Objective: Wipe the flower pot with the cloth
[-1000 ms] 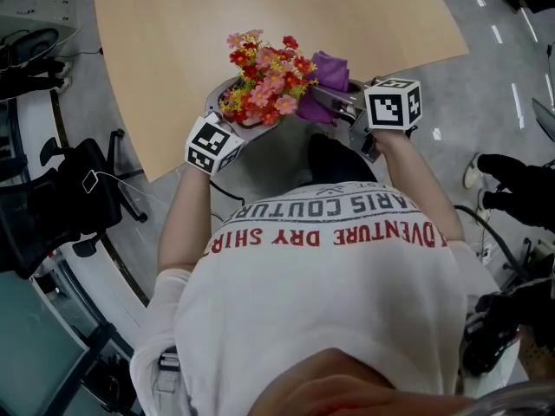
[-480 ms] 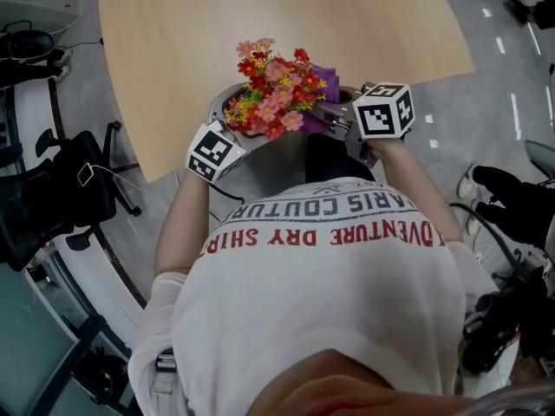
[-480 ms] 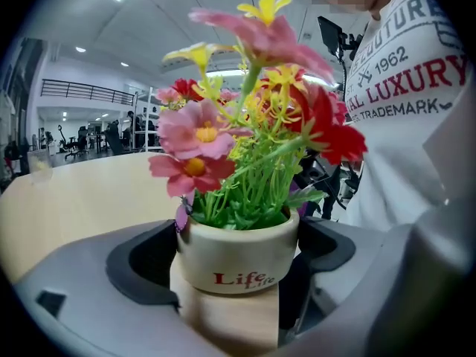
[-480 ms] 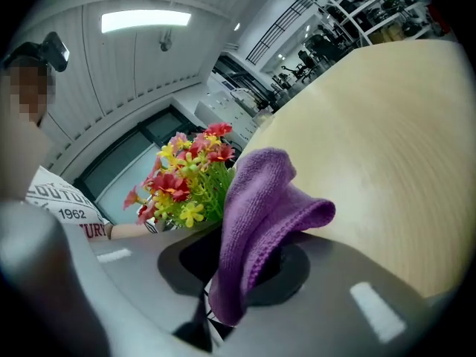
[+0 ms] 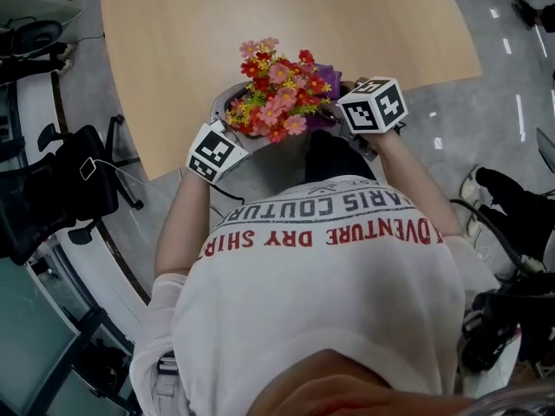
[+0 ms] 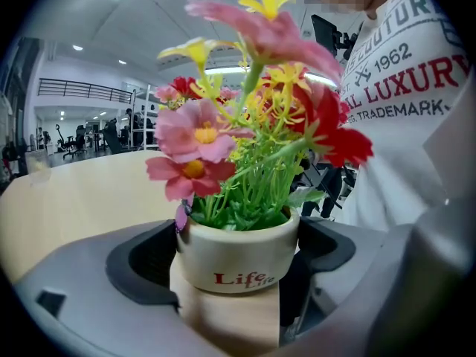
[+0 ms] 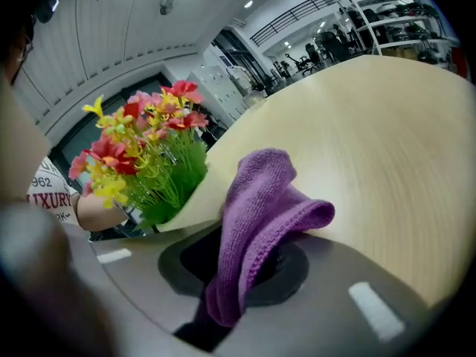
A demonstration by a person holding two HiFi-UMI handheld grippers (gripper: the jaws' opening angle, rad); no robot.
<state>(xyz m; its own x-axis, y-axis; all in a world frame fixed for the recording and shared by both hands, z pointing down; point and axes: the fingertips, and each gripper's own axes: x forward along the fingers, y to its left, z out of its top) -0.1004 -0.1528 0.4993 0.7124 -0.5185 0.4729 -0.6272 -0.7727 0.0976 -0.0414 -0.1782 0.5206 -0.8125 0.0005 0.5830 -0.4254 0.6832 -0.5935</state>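
The left gripper (image 6: pixel 232 274) is clamping the pot (image 6: pixel 236 253), the right gripper (image 7: pixel 238 274) pinching the cloth (image 7: pixel 264 199) nearby. Next, seemingly, the cloth needs pressing onto the pot's side.

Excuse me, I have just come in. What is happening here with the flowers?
A person stands at the near edge of a wooden table with a gripper in each hand. The left gripper is closed on a small cream flower pot of bright flowers. The right gripper grips a purple cloth beside the flowers. Whether the cloth touches the pot cannot be told.
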